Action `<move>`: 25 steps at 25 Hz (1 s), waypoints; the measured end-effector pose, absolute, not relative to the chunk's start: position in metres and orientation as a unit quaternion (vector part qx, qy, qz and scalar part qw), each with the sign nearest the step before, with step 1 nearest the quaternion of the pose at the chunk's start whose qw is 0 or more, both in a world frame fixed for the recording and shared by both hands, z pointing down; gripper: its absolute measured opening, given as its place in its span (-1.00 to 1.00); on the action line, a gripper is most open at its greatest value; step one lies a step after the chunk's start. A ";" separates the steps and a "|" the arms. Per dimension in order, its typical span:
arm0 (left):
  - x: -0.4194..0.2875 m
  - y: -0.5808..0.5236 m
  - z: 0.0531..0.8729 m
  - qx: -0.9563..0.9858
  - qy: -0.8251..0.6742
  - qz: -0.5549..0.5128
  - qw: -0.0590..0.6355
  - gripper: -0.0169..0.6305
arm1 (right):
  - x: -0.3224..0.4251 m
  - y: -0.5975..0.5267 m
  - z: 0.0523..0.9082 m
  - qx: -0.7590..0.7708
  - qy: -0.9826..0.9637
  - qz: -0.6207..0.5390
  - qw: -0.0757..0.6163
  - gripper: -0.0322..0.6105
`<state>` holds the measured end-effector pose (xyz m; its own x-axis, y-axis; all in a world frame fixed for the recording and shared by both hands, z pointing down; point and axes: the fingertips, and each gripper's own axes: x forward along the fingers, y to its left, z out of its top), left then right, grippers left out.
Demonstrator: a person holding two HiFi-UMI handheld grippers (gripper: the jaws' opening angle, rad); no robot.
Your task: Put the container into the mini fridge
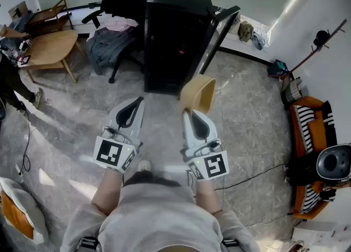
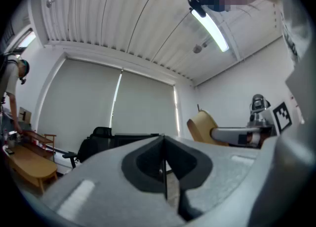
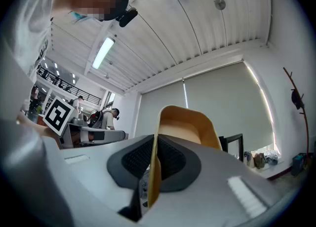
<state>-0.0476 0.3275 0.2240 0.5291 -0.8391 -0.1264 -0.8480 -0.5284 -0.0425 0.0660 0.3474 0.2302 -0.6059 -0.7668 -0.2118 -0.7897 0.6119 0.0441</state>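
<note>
The right gripper (image 3: 152, 148) is clamped on one thin side wall of the container (image 3: 186, 128), with the wall pinched between its dark pads. The container is a mustard-tan tub with rounded corners. It is open-mouthed and bare inside, and it sticks out past the jaw tips, off the floor. The left gripper (image 2: 164, 147), just to the left, has its jaws pressed together with nothing between them.

Ahead of both grippers, bare grey stone floor (image 1: 247, 119) runs up to the mini fridge (image 1: 174, 37), a black cabinet standing on the floor. Its door (image 1: 221, 28) is swung out on the right side, beyond the container. Left of the fridge, past the left gripper, an office chair (image 1: 118, 32) draped with clothes stands close against it. A wooden table (image 1: 50, 48) sits further left.
</note>
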 end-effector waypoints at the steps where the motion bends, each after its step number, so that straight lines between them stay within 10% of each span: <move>1: -0.048 0.328 0.224 -0.873 0.484 0.046 0.049 -0.94 | 0.065 0.348 0.230 -0.435 0.894 0.067 0.086 -0.84; 25: -0.068 0.272 0.219 -0.881 0.467 0.055 0.054 -0.94 | 0.047 0.293 0.230 -0.445 0.887 0.050 0.109 -0.84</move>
<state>-0.0681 0.2716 0.2195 0.5575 -0.8170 -0.1471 -0.8289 -0.5577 -0.0440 0.0465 0.2931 0.2296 -0.5797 -0.7792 -0.2382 -0.8010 0.5986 -0.0085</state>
